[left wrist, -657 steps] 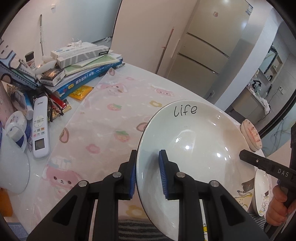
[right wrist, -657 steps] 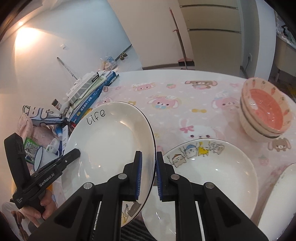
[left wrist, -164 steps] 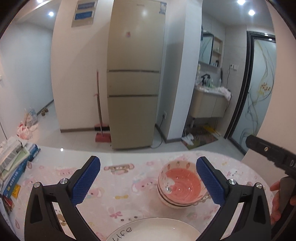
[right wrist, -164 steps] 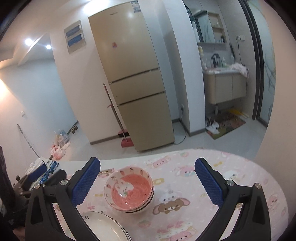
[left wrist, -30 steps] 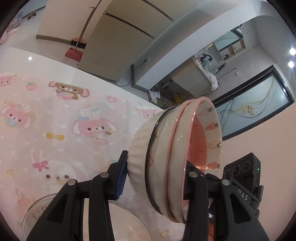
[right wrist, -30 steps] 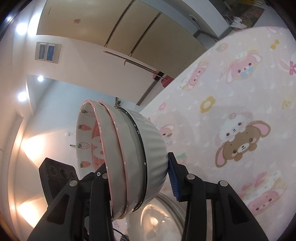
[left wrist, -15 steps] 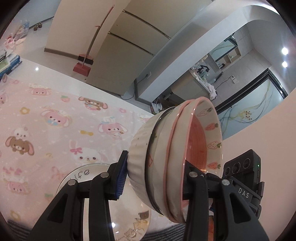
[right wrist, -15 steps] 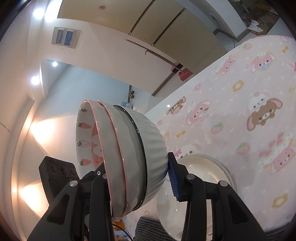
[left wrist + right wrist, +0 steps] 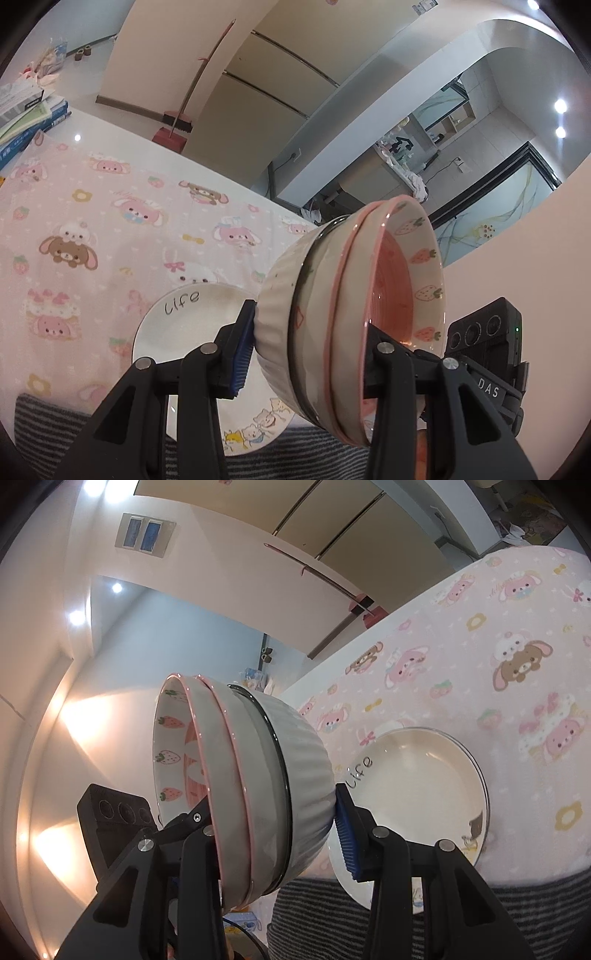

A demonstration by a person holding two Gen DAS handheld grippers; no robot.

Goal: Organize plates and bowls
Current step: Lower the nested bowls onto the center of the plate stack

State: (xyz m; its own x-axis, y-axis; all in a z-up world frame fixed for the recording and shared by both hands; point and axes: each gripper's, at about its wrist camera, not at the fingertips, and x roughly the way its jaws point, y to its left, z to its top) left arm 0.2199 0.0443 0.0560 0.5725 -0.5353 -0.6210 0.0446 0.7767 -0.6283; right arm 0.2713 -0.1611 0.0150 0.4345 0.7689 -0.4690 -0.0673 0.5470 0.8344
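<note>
**Bowl stack held over the plates**

Left gripper [image 9: 306, 350] and right gripper [image 9: 273, 834] each have jaws clamped across one stack of three nested bowls [image 9: 343, 306], tipped on its side, mouth toward the left gripper's right. The plates [image 9: 184, 325], at least two, lie below near the tabletop's [image 9: 92, 221] front edge; the stack looks bound there.

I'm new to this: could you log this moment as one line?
left gripper: shut on bowl stack | right gripper: shut on bowl stack | stack: lifted, tilted | "Life" plate: on tablecloth
</note>
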